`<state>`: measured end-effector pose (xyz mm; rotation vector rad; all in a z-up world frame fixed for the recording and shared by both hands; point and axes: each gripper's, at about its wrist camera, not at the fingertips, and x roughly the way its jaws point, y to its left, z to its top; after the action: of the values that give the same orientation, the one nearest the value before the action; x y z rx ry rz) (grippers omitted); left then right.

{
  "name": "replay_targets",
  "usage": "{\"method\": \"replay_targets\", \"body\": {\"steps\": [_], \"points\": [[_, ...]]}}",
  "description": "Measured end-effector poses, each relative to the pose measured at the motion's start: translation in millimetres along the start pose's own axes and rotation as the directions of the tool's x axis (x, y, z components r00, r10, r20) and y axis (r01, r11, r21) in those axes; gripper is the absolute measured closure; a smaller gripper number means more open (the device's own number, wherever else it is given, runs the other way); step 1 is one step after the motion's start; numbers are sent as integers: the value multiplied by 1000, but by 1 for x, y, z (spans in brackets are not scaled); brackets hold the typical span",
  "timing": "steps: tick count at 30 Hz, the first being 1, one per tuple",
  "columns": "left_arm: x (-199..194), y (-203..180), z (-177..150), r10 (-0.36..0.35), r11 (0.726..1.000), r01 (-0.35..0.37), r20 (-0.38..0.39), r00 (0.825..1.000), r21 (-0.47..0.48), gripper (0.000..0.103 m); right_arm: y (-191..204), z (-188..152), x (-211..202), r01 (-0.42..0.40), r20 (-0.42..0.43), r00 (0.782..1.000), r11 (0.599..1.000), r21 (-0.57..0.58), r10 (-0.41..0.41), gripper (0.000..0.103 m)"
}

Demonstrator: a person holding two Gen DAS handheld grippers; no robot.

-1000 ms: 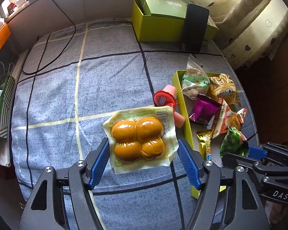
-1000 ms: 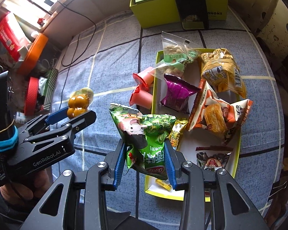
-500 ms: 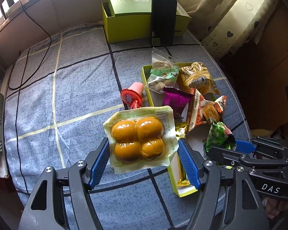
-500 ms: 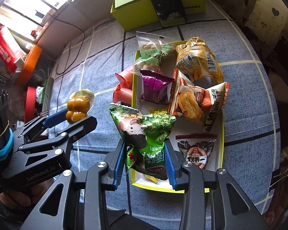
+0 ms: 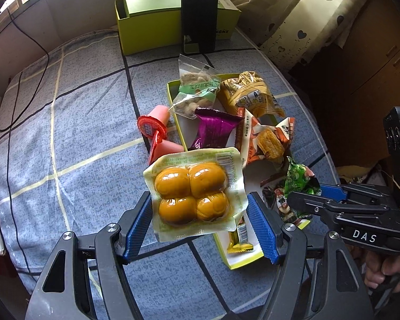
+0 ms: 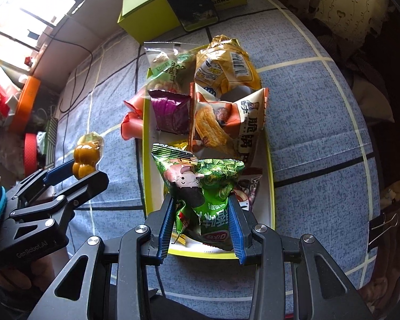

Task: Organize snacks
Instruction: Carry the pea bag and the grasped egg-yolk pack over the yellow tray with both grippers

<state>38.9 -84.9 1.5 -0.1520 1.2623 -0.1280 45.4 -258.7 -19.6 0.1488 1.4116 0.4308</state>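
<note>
Left tool (image 5: 200, 221) clamps a soft, slippery egg pack (image 5: 193, 194); right tool (image 6: 201, 224), at three o'clock, pinches a light crinkly green bag (image 6: 202, 186) by its lower end.

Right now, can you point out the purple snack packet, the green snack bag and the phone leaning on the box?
purple snack packet (image 5: 213, 130), left wrist view, middle of its front face.
green snack bag (image 6: 208, 184), right wrist view, middle of its printed front.
phone (image 5: 199, 18), left wrist view, centre of its dark screen.

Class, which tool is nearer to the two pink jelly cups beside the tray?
Left. The left tool, holding the egg pack, hangs just by the jelly cups; the right tool is over the tray.
</note>
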Motion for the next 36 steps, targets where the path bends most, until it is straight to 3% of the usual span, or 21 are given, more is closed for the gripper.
{"method": "replay_targets", "body": {"steps": [11, 19, 26, 36], "points": [[24, -27, -7, -74, 995, 79, -85, 994, 61, 32, -13, -3, 4, 16, -19, 1000, 1000, 22, -15, 67], [51, -42, -13, -153, 983, 170, -199, 968, 73, 31, -22, -4, 4, 14, -29, 999, 999, 36, -13, 67], [68, -43, -16, -160, 983, 179, -260, 952, 51, 30, -28, -4, 6, 16, -37, 999, 999, 47, -14, 67], [67, -44, -15, -165, 980, 187, -261, 951, 62, 29, -20, 2, 9, 11, -40, 999, 999, 35, -9, 67]]}}
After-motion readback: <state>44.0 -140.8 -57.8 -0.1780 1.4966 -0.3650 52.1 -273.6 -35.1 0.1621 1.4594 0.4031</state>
